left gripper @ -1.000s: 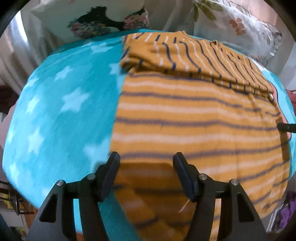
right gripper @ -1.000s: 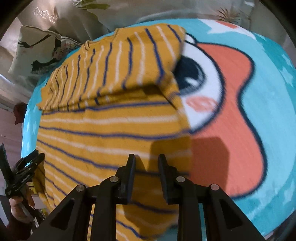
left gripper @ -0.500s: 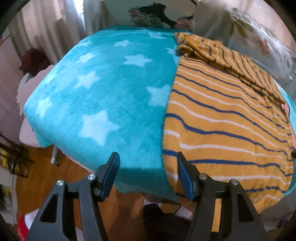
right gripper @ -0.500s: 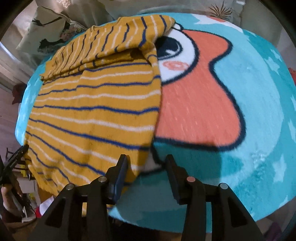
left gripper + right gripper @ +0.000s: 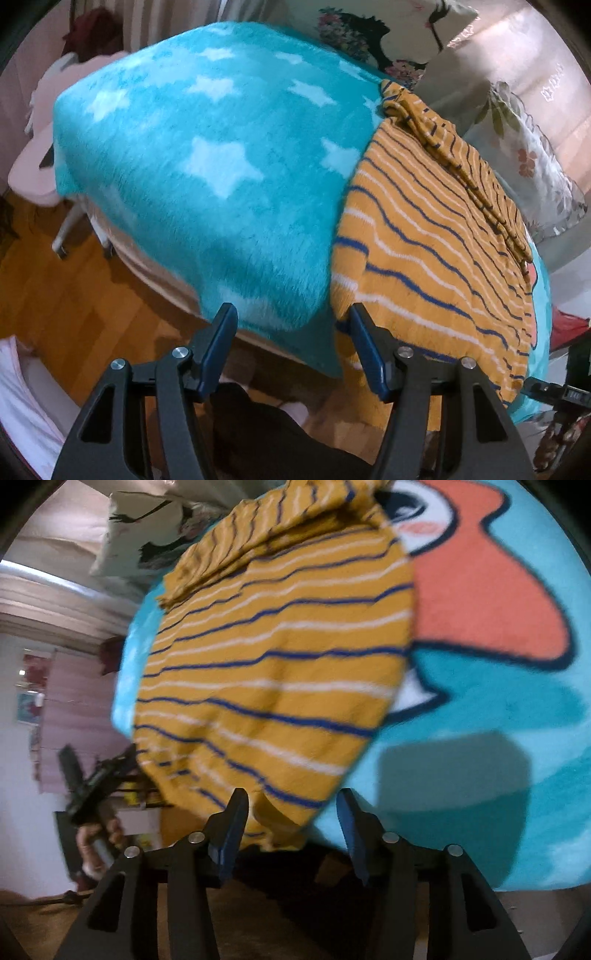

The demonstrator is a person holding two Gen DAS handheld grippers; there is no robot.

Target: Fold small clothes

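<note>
One striped shirt [image 5: 436,251] on one blanket [image 5: 207,177]; left gripper [image 5: 291,347] spread, empty; right gripper [image 5: 291,827] just widened, empty.

The striped garment [image 5: 424,236] lies spread on the blanket [image 5: 207,177], its far part folded back on itself and its near hem hanging over the blanket's front edge. Pillows [image 5: 388,33] stand behind the blanket at its far side, and the wooden floor [image 5: 74,295] lies below its near edge. The left gripper [image 5: 290,332] hovers at the garment's left near corner, the right gripper [image 5: 290,818] at its right near corner [image 5: 280,794], both off the cloth.
</note>
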